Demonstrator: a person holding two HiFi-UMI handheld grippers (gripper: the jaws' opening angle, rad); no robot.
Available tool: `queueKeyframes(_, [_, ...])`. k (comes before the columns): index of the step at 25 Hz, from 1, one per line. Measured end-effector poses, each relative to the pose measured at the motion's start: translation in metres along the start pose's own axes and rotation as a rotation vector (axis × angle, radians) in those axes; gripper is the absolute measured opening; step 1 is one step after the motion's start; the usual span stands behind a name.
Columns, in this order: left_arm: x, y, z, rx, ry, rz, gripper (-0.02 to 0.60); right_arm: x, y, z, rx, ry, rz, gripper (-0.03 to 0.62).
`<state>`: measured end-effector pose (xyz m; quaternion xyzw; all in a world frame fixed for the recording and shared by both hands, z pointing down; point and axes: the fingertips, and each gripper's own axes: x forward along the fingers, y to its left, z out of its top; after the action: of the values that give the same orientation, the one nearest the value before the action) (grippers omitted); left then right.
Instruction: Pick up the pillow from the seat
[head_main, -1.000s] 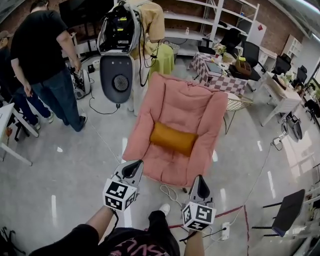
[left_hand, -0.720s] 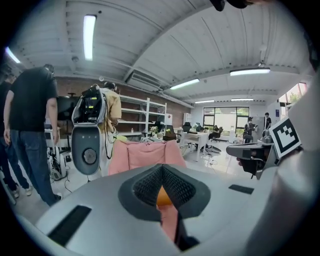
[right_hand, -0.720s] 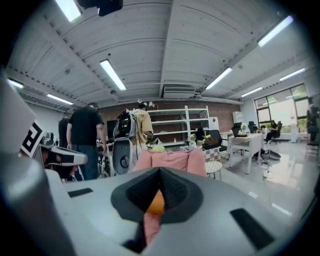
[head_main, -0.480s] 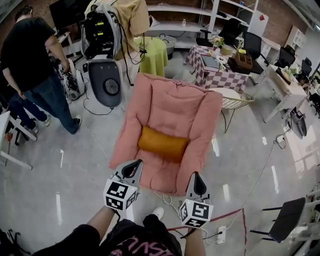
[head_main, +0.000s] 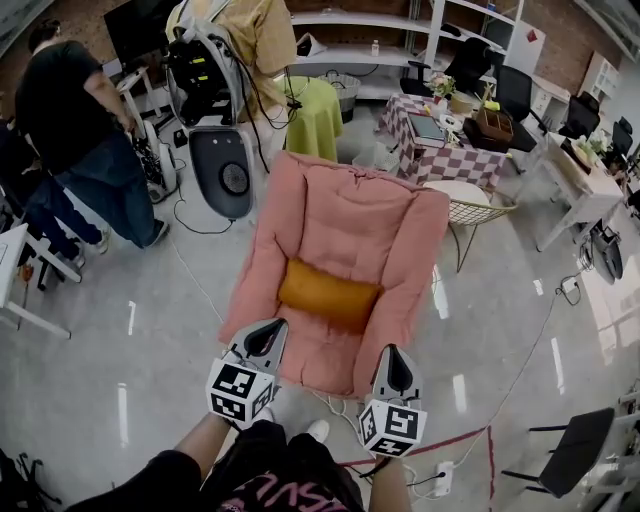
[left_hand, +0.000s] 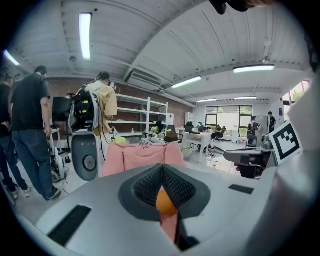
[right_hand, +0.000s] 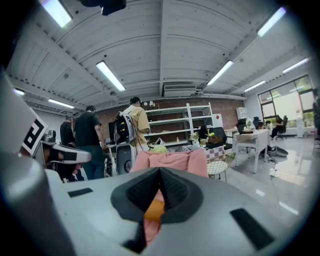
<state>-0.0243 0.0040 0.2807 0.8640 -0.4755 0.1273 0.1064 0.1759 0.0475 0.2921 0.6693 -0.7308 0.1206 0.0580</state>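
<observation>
An orange pillow (head_main: 328, 295) lies across the seat of a pink padded chair (head_main: 345, 210) in the head view. My left gripper (head_main: 270, 326) hovers at the chair's front left edge, its jaws shut and empty. On the other side, at the front right edge, my right gripper (head_main: 394, 352) is likewise shut with nothing held. Both stop short of the pillow. Along the left gripper view, the pillow (left_hand: 164, 200) shows beyond the closed jaws (left_hand: 162, 172), with the chair (left_hand: 141, 157) behind. The right gripper view shows the pillow (right_hand: 154, 210) and chair (right_hand: 170, 161) beyond its closed jaws (right_hand: 160, 176).
A person in a black shirt (head_main: 70, 110) stands at the left. A grey machine with a round panel (head_main: 225, 170) sits behind the chair, beside a green-covered stool (head_main: 315, 115). A checkered table (head_main: 440, 145) and a wire basket table (head_main: 475, 205) stand right. Cables (head_main: 340, 405) run on the floor.
The chair and pillow have come closer in the head view as both grippers advanced toward the seat; both jaws stayed shut.
</observation>
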Motion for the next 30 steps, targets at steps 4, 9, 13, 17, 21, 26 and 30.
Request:
queueKeyframes(4, [-0.009,0.007,0.001,-0.004,-0.002,0.010,0.009,-0.001,0.009,0.003,-0.003,0.000,0.009,0.018])
queueKeyframes(9, [-0.013,0.014,-0.001,-0.016,0.000,0.016,0.009,0.000,0.013,0.004,-0.010,0.006,0.005,0.018])
queueKeyframes(13, [-0.017,0.018,-0.005,-0.016,0.000,0.015,0.009,0.001,0.017,0.001,-0.010,0.013,-0.001,0.018])
queueKeyframes(17, [-0.016,0.027,-0.008,-0.017,0.000,0.012,0.009,0.005,0.021,-0.003,-0.011,0.019,-0.011,0.020])
queueKeyframes(21, [-0.009,0.038,-0.014,-0.017,0.010,-0.005,0.011,0.015,0.028,-0.004,-0.016,0.025,-0.023,0.020])
queueKeyframes(26, [0.001,0.049,-0.018,-0.018,0.021,-0.029,0.011,0.026,0.035,-0.007,-0.018,0.036,-0.045,0.020])
queueKeyframes(30, [0.006,0.063,-0.024,-0.027,0.028,-0.041,0.011,0.035,0.041,-0.016,-0.010,0.051,-0.064,0.020])
